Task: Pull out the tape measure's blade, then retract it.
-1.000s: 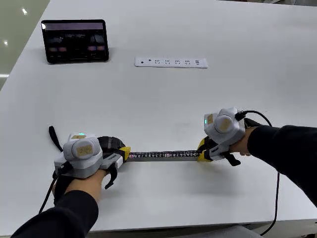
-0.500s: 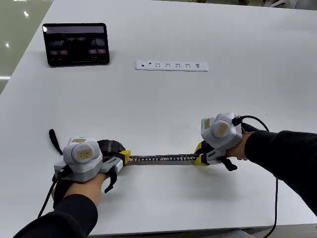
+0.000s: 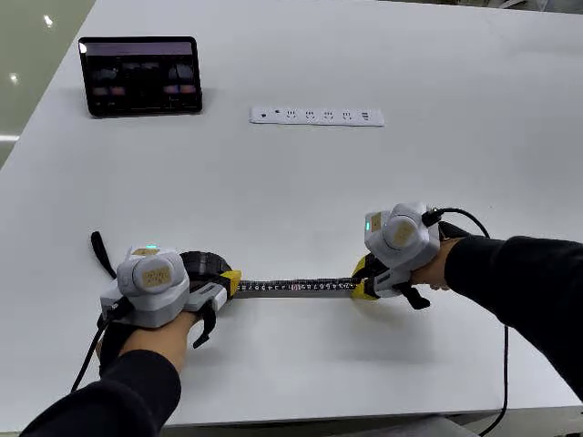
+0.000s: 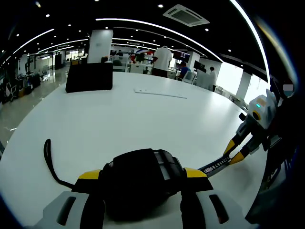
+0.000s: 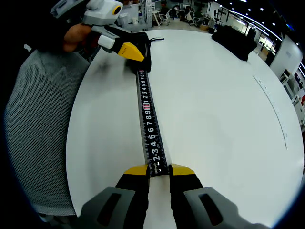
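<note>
The tape measure's black case lies on the white table at the near left, and my left gripper is shut around it; in the left gripper view the case sits between the yellow-tipped jaws. Its blade runs right, flat along the table, to my right gripper, which is shut on the blade's end. The right gripper view shows the numbered blade leading from my right gripper to the case.
A dark tablet stands at the far left and a white power strip lies at the far middle. A black strap trails left of the case. A cable loops behind the right hand. The table's front edge is close.
The right gripper has moved a little to the left toward the case, and the drawn-out length of blade is shorter. The left gripper and the case stay where they were.
</note>
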Demonstrator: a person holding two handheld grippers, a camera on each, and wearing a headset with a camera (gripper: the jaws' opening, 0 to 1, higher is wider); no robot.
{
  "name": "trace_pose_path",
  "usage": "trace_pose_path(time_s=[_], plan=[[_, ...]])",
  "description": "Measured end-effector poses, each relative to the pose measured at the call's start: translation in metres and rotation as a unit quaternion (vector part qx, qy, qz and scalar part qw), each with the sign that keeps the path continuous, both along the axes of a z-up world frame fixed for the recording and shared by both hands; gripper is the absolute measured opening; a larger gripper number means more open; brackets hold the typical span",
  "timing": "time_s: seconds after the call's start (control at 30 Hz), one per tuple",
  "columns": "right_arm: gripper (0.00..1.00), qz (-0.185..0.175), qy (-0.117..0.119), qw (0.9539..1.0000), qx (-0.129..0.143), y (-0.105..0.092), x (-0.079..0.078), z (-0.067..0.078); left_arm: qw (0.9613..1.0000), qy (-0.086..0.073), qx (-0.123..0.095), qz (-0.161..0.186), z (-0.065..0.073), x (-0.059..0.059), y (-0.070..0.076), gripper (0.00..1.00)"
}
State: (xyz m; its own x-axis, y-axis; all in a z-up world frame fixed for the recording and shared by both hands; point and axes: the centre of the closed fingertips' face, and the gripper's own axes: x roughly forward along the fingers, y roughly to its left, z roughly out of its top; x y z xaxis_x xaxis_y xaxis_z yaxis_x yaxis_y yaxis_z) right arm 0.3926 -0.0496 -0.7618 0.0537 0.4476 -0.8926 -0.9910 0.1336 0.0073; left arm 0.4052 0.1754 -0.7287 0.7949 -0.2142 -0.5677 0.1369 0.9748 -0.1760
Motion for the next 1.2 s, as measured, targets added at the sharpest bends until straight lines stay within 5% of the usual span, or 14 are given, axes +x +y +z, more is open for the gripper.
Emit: trace_pose_path(time_s=[1.2], plan=[[0.1,0.002,0.006,0.9997,0.024,0.024,-0.001,0.001,1.0,0.001,-0.003,0.0,0.001,0.0,0.0,0.6]])
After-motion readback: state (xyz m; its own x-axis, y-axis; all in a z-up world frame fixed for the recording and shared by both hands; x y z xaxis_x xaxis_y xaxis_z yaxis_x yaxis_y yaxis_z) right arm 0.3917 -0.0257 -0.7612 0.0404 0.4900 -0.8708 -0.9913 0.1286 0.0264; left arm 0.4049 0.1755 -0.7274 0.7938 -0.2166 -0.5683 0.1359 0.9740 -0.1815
